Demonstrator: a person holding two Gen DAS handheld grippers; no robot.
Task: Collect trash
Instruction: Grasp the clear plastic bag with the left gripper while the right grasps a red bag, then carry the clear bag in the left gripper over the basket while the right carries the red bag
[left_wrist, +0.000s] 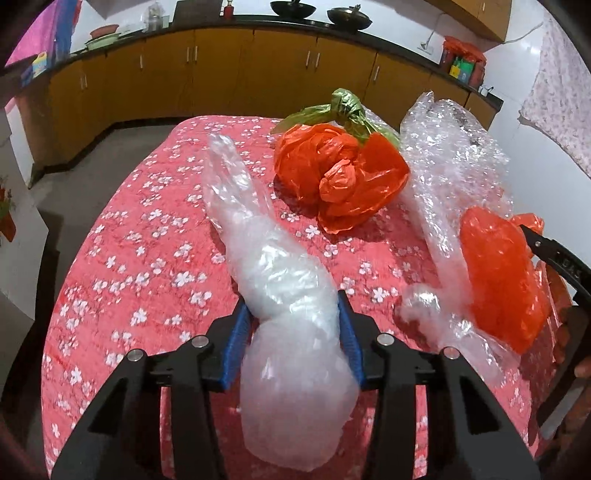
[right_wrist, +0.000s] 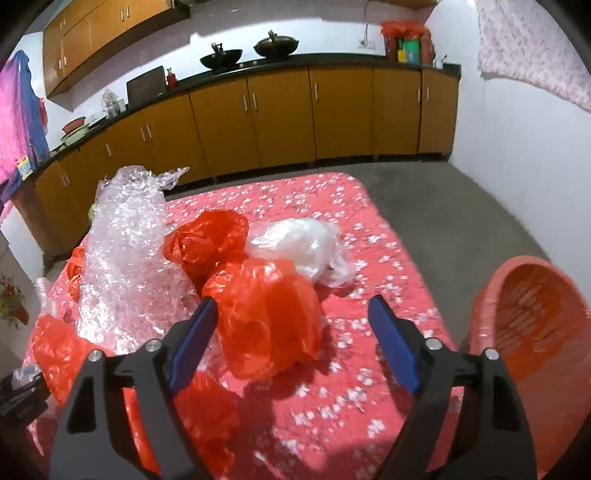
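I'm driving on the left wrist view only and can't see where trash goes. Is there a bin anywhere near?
Observer: Yes, an orange basket stands off the table's right edge.
Operator: Anything in it?
Observer: The part that shows looks bare.
Operator: Is the right gripper holding something?
Observer: No. The right gripper is open around an orange bag; its right pad is clear of it.
Operator: More trash I'm missing?
Observer: A white bag lies behind it.
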